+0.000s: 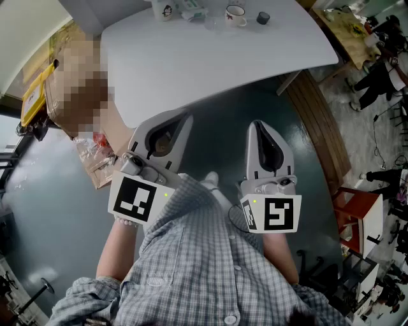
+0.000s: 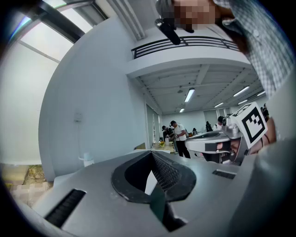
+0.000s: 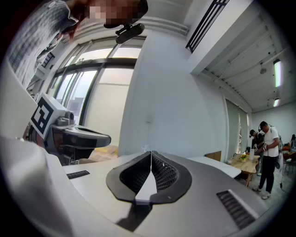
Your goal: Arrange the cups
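Observation:
At the far edge of the white table stand a white mug with a penguin print, a white mug with a dark rim, a small dark grey cup and some clear glassware. Both grippers are held level and close to my body, well short of the table. On my left gripper the jaws meet at the tip with nothing between them. My right gripper is shut and empty as well. Each gripper view shows the other gripper alongside.
Cardboard boxes and a plastic bag lie on the floor at the left. A wooden bench runs along the right, with a red stool beyond it. People stand at a far table.

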### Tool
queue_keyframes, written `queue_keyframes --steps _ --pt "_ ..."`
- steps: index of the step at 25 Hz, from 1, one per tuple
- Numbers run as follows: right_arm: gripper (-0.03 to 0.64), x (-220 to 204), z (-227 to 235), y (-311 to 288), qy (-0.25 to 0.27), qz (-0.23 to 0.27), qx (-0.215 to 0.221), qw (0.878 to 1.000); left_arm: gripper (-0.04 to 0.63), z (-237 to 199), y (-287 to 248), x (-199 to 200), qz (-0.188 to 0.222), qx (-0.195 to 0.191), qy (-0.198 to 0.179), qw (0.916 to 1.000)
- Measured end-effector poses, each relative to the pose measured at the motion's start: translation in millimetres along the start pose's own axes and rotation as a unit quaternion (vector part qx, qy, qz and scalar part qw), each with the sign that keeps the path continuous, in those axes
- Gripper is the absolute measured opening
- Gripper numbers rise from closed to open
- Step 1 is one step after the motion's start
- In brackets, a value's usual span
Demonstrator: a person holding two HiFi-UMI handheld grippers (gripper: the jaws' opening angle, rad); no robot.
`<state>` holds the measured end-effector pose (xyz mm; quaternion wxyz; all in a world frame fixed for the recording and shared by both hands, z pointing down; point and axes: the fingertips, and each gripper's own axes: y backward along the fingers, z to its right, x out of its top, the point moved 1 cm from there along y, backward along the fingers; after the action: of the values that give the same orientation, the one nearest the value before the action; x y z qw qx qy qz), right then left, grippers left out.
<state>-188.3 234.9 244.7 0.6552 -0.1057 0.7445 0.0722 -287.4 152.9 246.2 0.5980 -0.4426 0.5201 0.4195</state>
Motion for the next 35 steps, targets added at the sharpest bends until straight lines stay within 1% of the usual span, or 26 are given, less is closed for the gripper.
queue_keyframes --steps 8,15,22,27,32,35 --pt "0.025 -3.5 11.8 -6.0 -0.006 -0.001 0.007 1.0 0.011 1.8 -10.3 -1.2 -0.002 0.009 0.008 0.9999" --pt "0.025 -10.0 32.9 -11.3 -0.026 -0.004 0.008 1.0 0.011 5.4 -27.2 -1.3 -0.005 0.017 0.012 0.9998" --pt "0.025 -20.3 67.6 -17.5 -0.023 -0.012 0.002 1.0 0.011 15.2 -57.5 4.2 0.002 0.02 0.01 0.9998" --pt "0.025 -27.9 91.9 -19.0 -0.031 -0.009 -0.001 0.999 0.011 24.2 -77.8 6.0 0.001 0.018 0.013 0.9998" --pt "0.025 -32.0 119.1 -11.5 -0.049 -0.007 -0.007 0.999 0.011 33.4 -98.6 10.3 0.008 0.009 0.015 0.9998" --pt "0.025 -38.5 135.7 -4.3 -0.057 -0.014 -0.024 0.998 0.011 40.5 -108.5 8.6 0.003 0.0 0.01 0.9999"
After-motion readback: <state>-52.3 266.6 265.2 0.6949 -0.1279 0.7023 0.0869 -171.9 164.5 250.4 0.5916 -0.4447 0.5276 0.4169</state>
